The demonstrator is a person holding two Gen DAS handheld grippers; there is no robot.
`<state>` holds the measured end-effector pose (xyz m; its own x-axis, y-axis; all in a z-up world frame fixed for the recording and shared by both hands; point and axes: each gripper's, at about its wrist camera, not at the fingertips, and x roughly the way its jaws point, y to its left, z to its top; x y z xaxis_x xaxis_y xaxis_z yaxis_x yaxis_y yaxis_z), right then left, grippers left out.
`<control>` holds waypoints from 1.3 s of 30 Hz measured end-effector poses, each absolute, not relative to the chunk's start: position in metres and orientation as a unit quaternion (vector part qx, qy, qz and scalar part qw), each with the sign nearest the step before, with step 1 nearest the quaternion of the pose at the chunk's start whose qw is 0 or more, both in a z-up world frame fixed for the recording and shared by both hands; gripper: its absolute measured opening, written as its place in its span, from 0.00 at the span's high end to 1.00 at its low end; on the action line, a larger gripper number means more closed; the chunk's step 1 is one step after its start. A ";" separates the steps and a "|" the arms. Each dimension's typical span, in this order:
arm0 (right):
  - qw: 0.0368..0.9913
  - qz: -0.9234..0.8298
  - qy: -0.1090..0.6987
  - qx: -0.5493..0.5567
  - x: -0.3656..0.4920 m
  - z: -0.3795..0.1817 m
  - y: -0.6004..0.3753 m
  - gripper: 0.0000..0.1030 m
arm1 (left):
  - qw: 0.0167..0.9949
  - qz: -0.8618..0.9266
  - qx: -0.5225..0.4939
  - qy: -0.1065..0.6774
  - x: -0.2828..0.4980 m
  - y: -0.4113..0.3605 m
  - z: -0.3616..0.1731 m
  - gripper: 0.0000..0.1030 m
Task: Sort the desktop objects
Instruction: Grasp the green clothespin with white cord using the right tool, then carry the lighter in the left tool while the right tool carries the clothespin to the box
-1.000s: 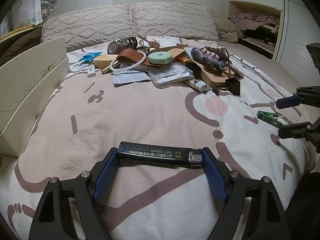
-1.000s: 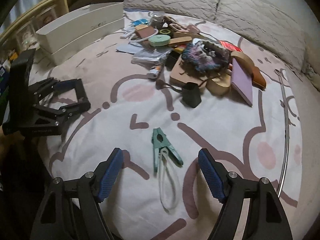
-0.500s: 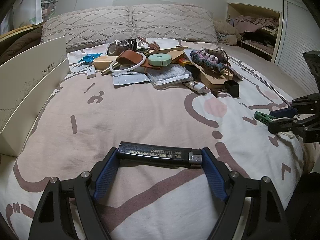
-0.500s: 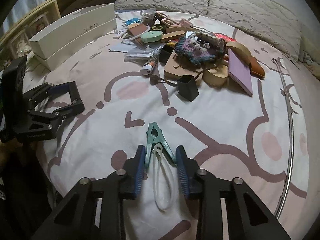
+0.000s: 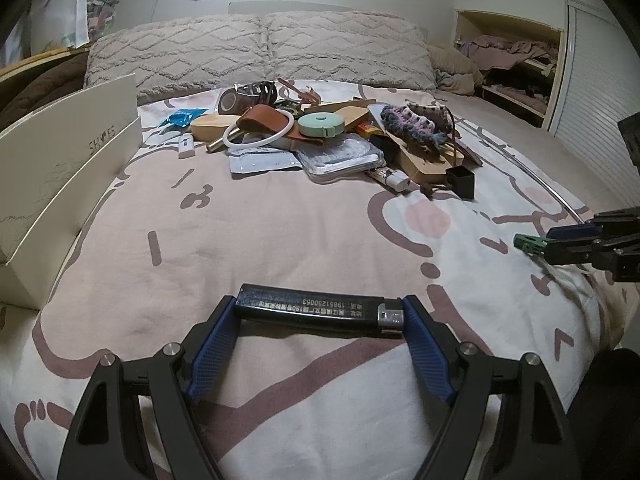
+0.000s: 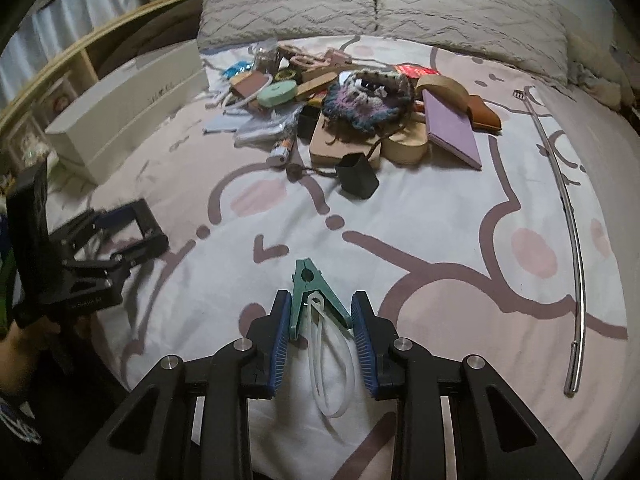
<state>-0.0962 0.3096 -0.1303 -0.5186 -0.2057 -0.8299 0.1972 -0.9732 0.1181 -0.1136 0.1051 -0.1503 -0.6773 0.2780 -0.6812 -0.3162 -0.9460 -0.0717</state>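
Observation:
My left gripper (image 5: 320, 314) is shut on a black lighter (image 5: 318, 311), held crosswise between its blue pads just above the bedspread. My right gripper (image 6: 320, 300) is shut on a green clothes peg (image 6: 310, 294) with a white loop (image 6: 330, 364) trailing back between the fingers. In the left wrist view the peg (image 5: 528, 243) sticks out of the right gripper at the far right. In the right wrist view the left gripper (image 6: 132, 220) shows at the left edge.
A heap of mixed objects (image 5: 320, 136) lies mid-bed: green tape measure (image 5: 321, 125), crocheted pouch (image 6: 366, 96), purple notebook (image 6: 450, 128), black cap (image 6: 356, 178). A white shoe box (image 5: 60, 168) stands at the left. A long metal rod (image 6: 568, 216) lies right. Pillows (image 5: 260, 52) behind.
My right gripper moved forward over the green peg and closed from wide open onto it. My left gripper kept hold of the lighter and barely moved.

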 end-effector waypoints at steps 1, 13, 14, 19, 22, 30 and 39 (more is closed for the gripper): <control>0.115 -0.873 -0.010 0.474 -0.096 -0.129 0.309 0.70 | 0.161 0.915 -0.369 0.023 -0.114 0.104 -0.149 0.21; 0.135 -0.881 -0.062 0.450 -0.087 -0.121 0.279 0.70 | 0.152 0.921 -0.358 -0.007 -0.106 0.085 -0.126 0.21; 0.139 -0.881 -0.067 0.448 -0.087 -0.120 0.276 0.70 | 0.152 0.922 -0.356 -0.008 -0.105 0.084 -0.123 0.21; 0.153 -0.884 -0.092 0.432 -0.086 -0.116 0.259 0.70 | 0.149 0.926 -0.346 -0.014 -0.100 0.076 -0.111 0.21; 0.150 -0.889 -0.100 0.421 -0.089 -0.112 0.249 0.70 | 0.144 0.929 -0.340 -0.016 -0.100 0.070 -0.104 0.21; 0.129 -0.909 -0.095 0.386 -0.102 -0.098 0.223 0.70 | 0.133 0.937 -0.322 -0.025 -0.110 0.049 -0.082 0.21; 0.107 -0.935 -0.089 0.325 -0.121 -0.064 0.202 0.70 | 0.132 0.951 -0.280 -0.015 -0.130 0.037 -0.041 0.21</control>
<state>-0.1211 0.2022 -0.0641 -0.7656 -0.2592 -0.5888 0.1430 -0.9609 0.2370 -0.1299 0.0371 -0.0405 -0.8083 0.2602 -0.5281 -0.2429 -0.9645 -0.1034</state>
